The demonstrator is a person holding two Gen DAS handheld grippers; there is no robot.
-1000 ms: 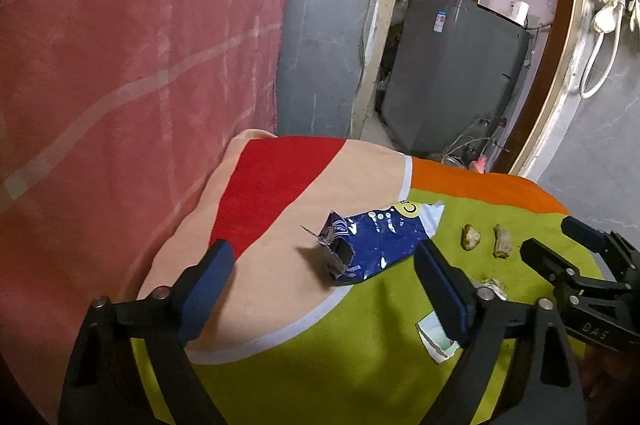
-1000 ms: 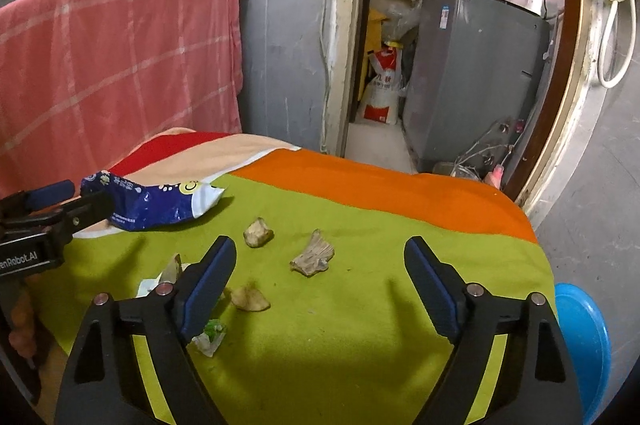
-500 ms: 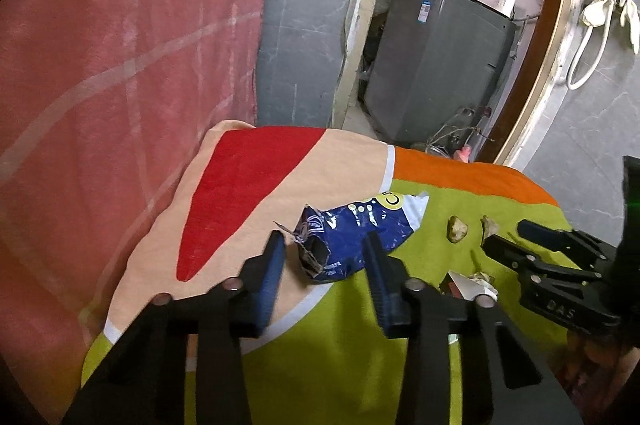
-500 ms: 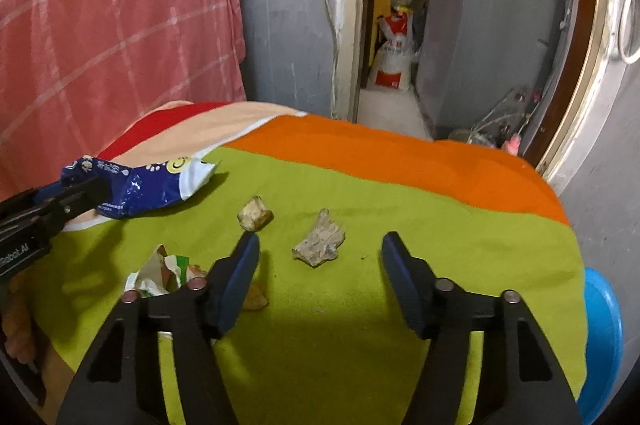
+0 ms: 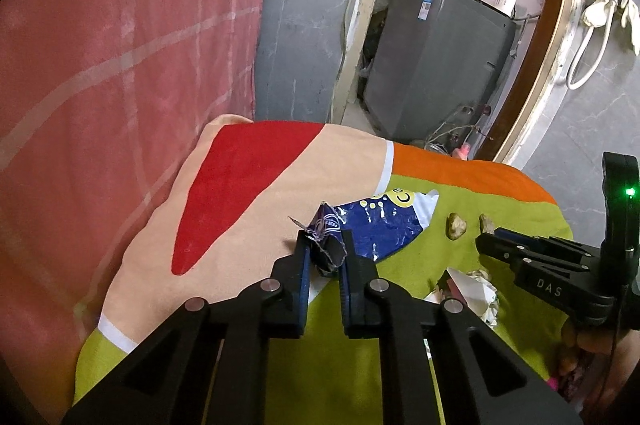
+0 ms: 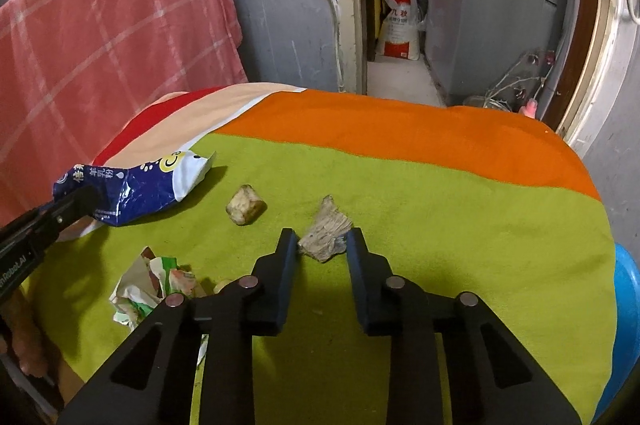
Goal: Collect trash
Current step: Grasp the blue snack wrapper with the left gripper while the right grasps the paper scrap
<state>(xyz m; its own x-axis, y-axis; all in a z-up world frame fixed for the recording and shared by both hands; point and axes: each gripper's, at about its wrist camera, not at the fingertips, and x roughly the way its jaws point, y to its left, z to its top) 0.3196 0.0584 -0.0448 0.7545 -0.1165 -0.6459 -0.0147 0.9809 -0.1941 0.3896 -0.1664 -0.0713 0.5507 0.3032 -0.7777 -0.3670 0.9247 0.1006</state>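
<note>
On the striped cloth-covered desk (image 6: 400,161), left claw (image 5: 325,249) is clenched on the crumpled blue foil wrapper (image 5: 380,225); right claw (image 6: 322,245), just closing, brackets a grey shredded scrap (image 6: 326,233) near a tan lump (image 6: 245,209).

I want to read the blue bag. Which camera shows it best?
The right wrist view: the blue bag lies side-on there, printing visible. In the left wrist view the left gripper pinches its crumpled end, hiding part.
</note>
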